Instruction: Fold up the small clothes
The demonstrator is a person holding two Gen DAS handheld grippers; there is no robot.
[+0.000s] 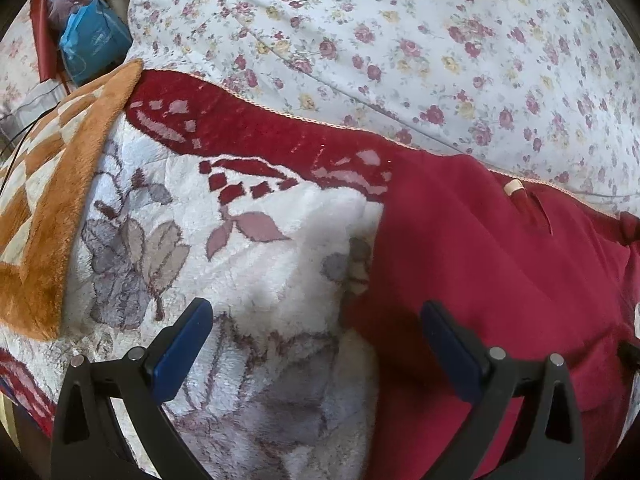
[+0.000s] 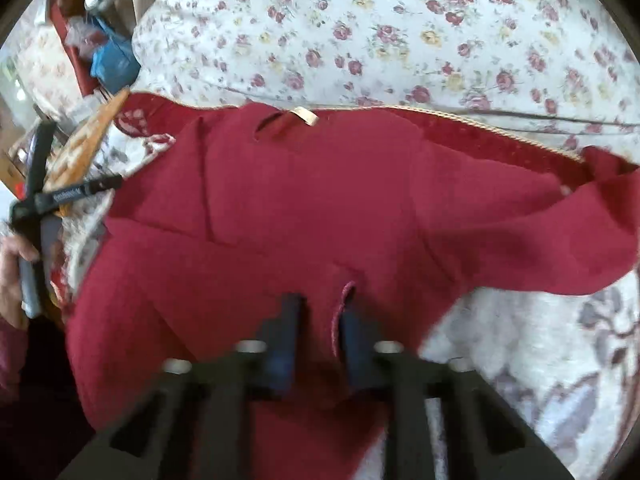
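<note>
One dark red garment [image 2: 304, 208] lies spread, mostly unfolded, on the plush floral blanket [image 1: 248, 248] over the bed, so folding looks barely begun. Its fabric is soft and creased, with a tan neck label [image 2: 306, 115]. Right gripper [image 2: 320, 312] fingers pinch its hem; left gripper [image 1: 316, 320] fingers gape apart, empty.

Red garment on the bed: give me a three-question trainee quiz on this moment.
1. True or false: the left hand-held gripper is open.
2. What do the right hand-held gripper pads pinch?
A. orange checked blanket
B. red garment
C. blue bag
3. Fill in: the garment lies on a white fleece blanket with a ____ pattern.

Key: 1 true; 2 B; 3 floral.
</note>
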